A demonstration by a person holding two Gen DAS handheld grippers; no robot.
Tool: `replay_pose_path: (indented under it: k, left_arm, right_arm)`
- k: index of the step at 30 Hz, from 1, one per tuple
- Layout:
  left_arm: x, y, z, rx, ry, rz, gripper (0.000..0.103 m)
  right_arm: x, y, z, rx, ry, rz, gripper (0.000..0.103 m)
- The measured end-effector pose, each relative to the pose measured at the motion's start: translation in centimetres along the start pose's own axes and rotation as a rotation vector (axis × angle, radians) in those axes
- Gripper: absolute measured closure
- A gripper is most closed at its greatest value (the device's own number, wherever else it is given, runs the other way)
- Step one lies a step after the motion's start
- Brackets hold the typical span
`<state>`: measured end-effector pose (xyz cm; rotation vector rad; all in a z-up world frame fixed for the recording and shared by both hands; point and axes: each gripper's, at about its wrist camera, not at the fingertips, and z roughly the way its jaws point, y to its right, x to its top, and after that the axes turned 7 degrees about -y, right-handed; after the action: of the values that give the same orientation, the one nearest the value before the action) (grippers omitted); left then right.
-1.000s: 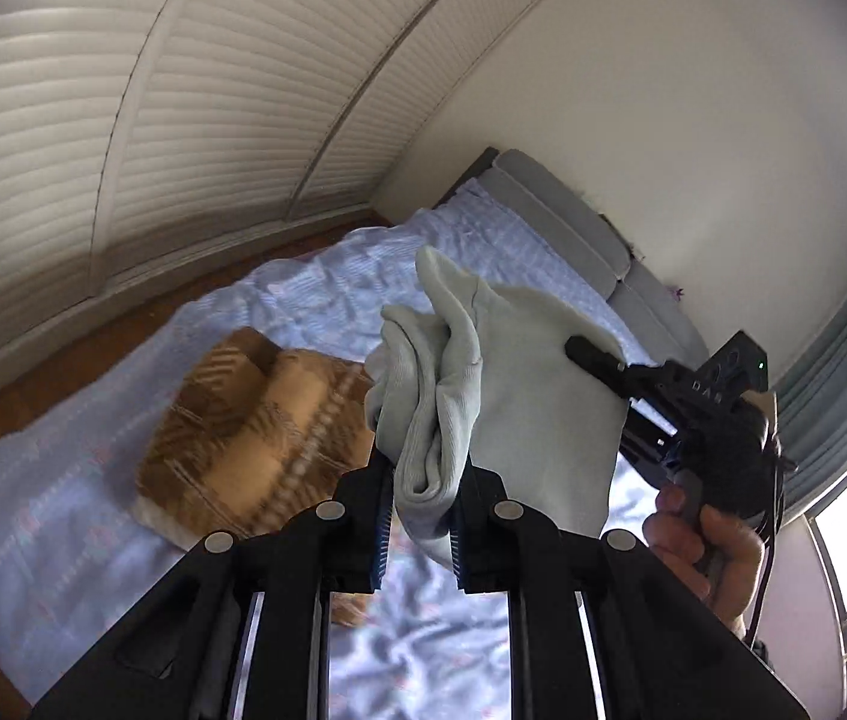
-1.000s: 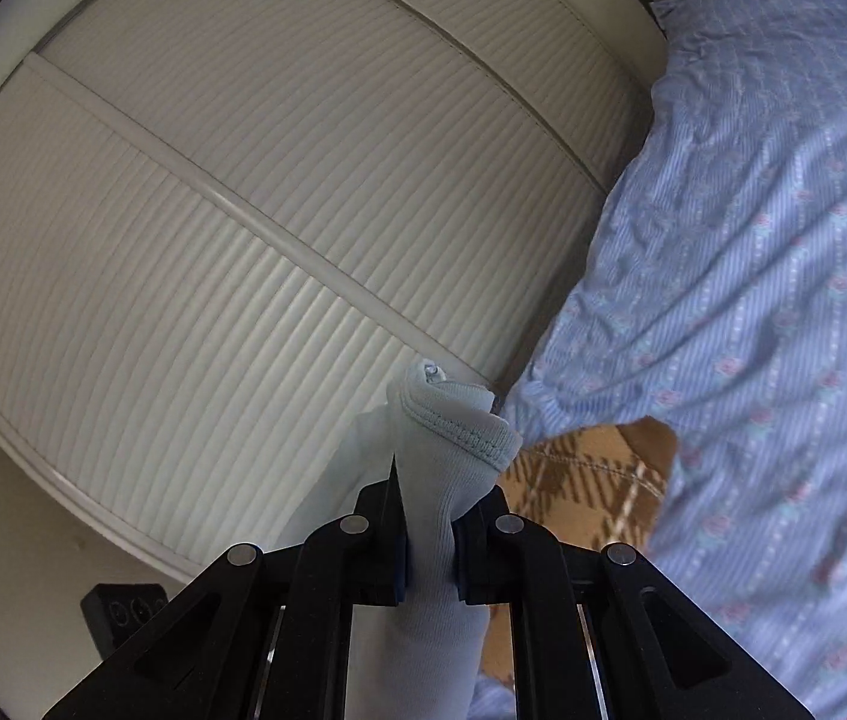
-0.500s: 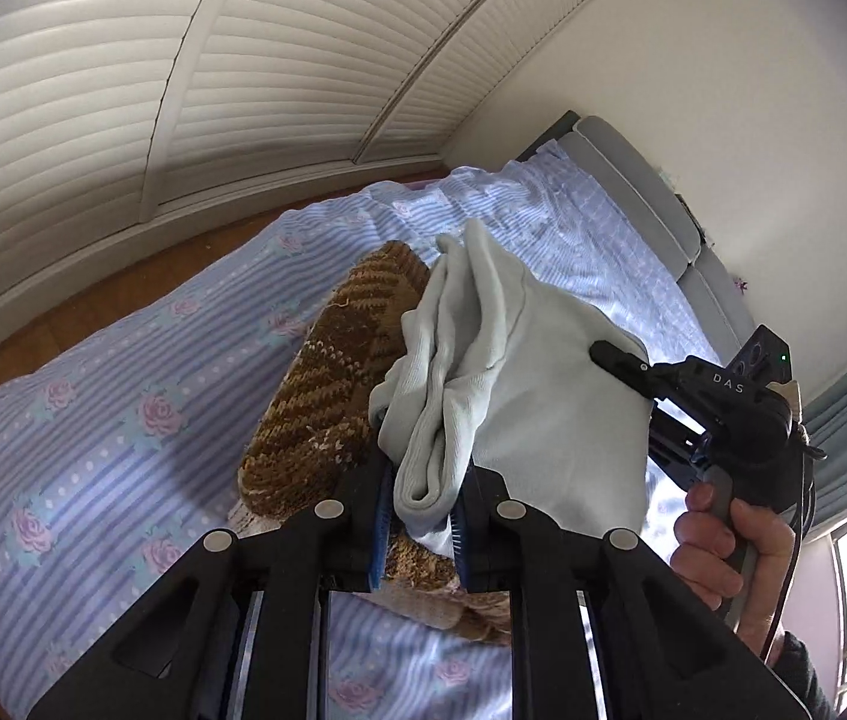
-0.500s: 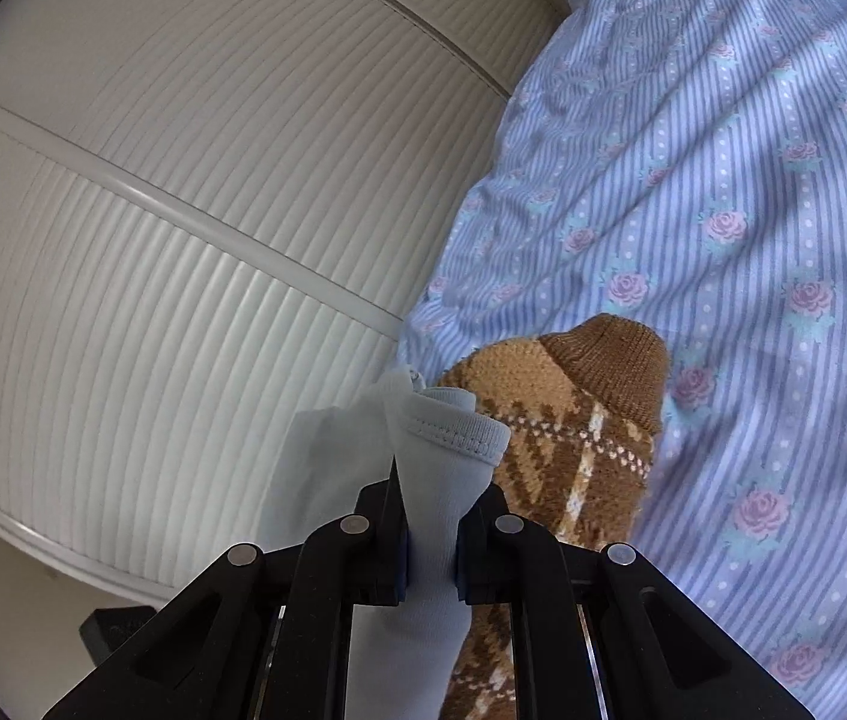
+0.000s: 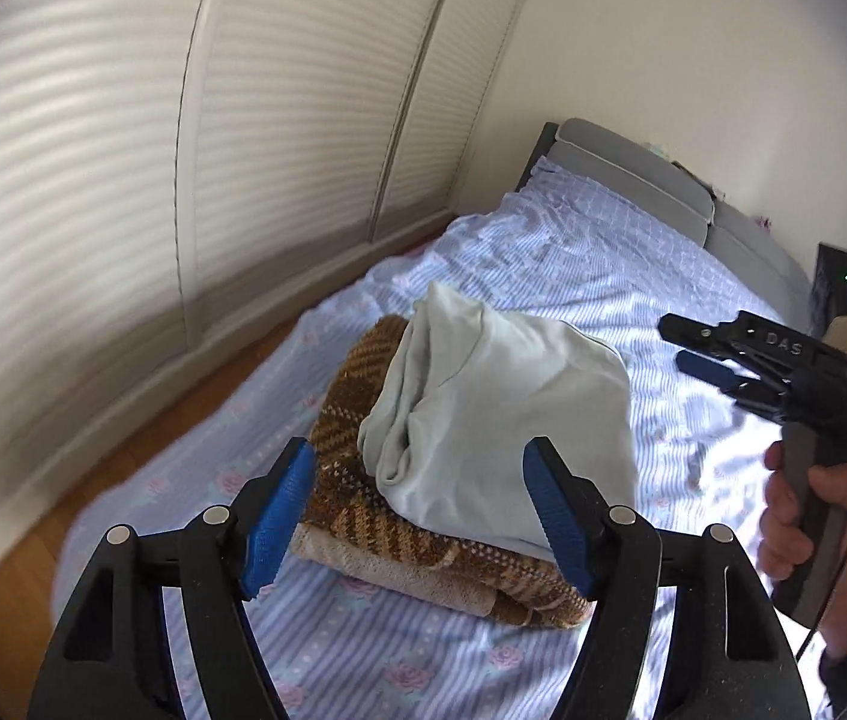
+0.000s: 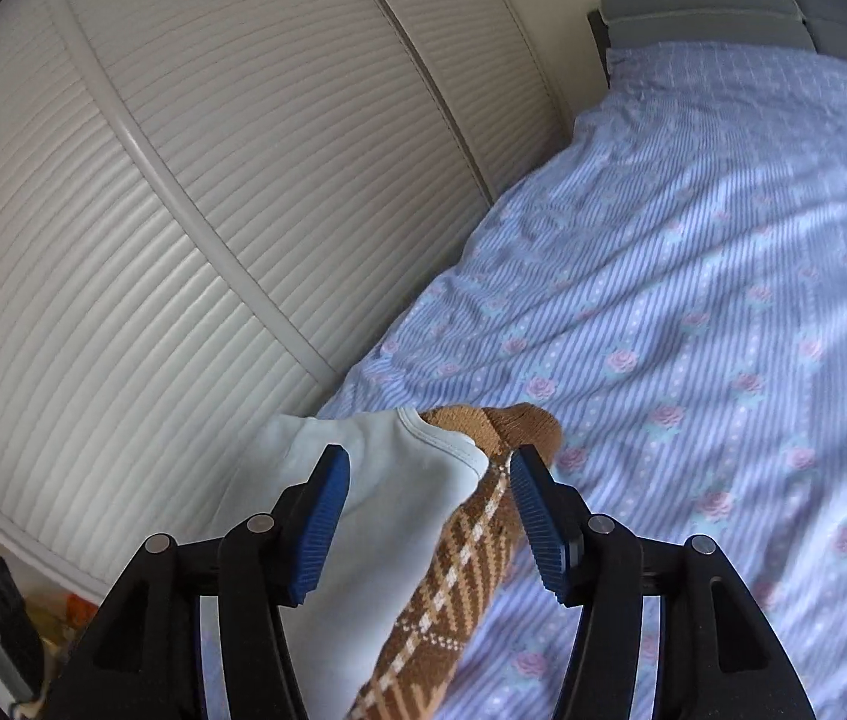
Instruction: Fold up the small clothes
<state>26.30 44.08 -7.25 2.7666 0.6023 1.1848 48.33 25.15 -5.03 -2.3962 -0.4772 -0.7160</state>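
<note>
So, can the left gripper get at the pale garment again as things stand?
Probably yes. The left gripper has just opened, and the pale garment lies loose on the brown knit right ahead of its jaws. Nothing stands between them, and the right gripper is off to the side.

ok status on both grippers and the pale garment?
Left gripper, right gripper: jaws just opened, nothing pinched. Pale garment folded atop brown knit. Nothing in the way.

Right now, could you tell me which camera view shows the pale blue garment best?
The left wrist view: the pale blue garment lies folded on the brown knit, nearly its whole outline visible. The right wrist view catches one corner.
</note>
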Motion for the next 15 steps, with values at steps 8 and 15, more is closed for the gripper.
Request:
replay_pose_path:
  k: [8,15]
  left_arm:
    - [-2.4,6.2,-7.1,0.026,0.047,0.125,0.019]
    - [-6.8,14.4,-13.0,-0.018,0.048,0.234,0.014]
  right_arm:
    - [-5.7,-1.7,-11.1,-0.185,0.099,-0.114,0.043]
    - [-12.4,-1.7,-23.4,-0.335,0.194,-0.137,0.038]
